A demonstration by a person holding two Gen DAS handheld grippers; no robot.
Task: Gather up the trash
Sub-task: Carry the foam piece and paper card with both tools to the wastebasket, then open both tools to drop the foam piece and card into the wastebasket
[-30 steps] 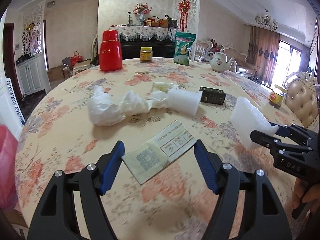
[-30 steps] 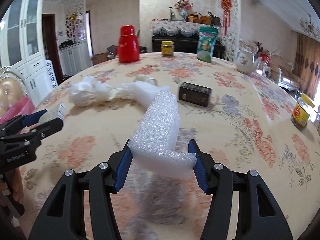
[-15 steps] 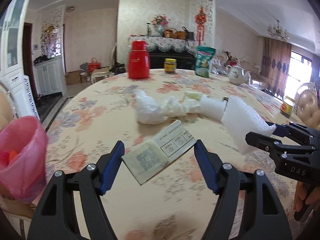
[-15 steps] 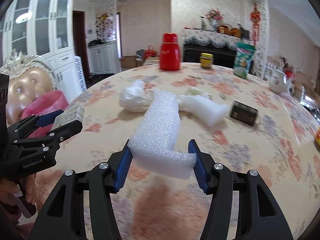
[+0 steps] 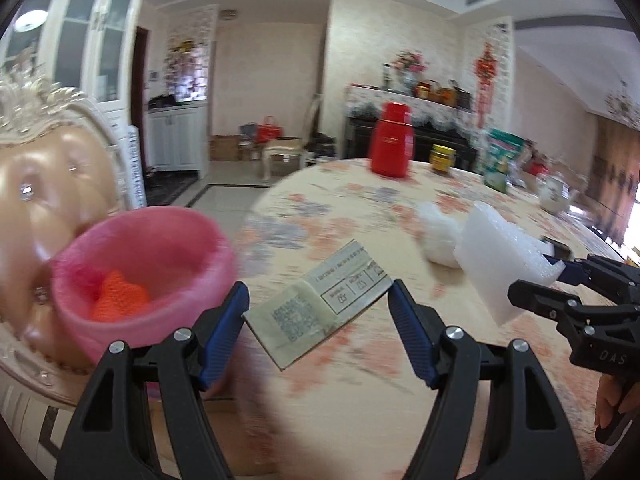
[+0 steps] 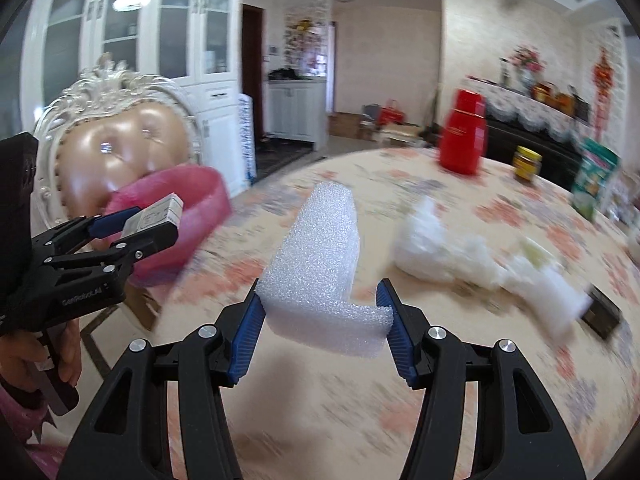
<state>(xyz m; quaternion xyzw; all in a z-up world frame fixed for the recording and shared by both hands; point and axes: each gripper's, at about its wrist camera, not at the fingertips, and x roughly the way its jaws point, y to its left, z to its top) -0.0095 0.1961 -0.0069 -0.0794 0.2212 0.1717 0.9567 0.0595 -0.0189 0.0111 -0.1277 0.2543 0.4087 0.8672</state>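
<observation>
Left gripper (image 5: 318,312) is clamped across a flattened printed cardboard carton (image 5: 316,306), its long axis running diagonally between the blue pads, far end tilted up-right. Right gripper (image 6: 320,320) is about half open and pinches a white L-shaped foam packing block (image 6: 320,264), long arm pointing away from the fingers.

The pink-lined waste bin (image 5: 136,272) sits on a cream-and-gold upholstered chair (image 5: 48,184), left of both loads and beyond the table edge. Judgement: left hand is nearer the bin; the carton should drop first.

More white crumpled wrapping (image 6: 436,248) lies on the round floral-clothed table (image 6: 480,360). A red thermos (image 6: 464,136) stands towards the far edge.
</observation>
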